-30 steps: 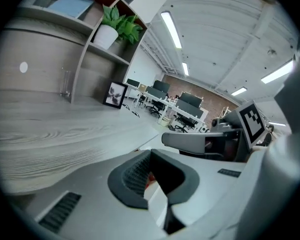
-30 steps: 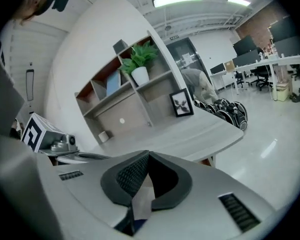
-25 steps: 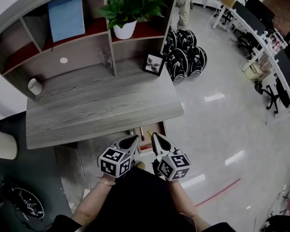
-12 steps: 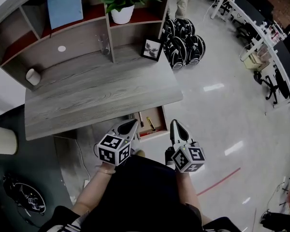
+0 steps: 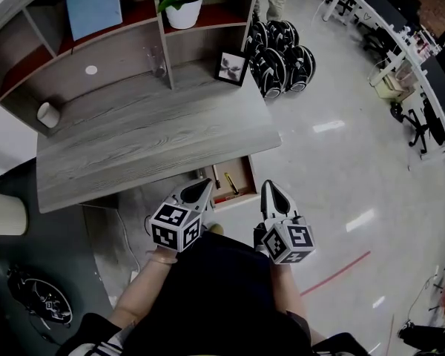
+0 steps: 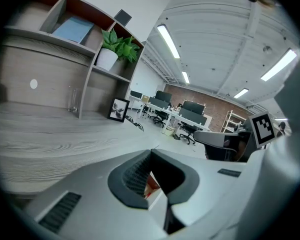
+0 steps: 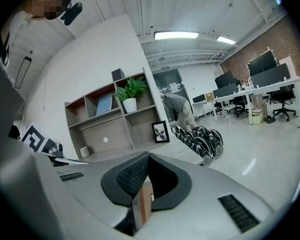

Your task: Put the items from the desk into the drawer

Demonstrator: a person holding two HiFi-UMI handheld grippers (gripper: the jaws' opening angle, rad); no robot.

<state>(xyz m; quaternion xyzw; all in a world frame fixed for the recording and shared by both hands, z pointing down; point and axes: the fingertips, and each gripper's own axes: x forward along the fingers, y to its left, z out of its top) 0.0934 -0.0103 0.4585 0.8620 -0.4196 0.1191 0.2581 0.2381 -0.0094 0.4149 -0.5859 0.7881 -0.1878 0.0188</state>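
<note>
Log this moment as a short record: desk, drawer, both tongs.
desk: grey wood-grain desk, with a white cup, a clear glass and a black-framed picture along its back
drawer: wooden drawer under the desk's front edge, open, a few slim items inside
left tongs: shut, empty, near the person's body
right tongs: shut, empty, clear of the drawer

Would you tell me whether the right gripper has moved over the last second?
Yes: the right gripper has swung rightward, off the open drawer front.
</note>
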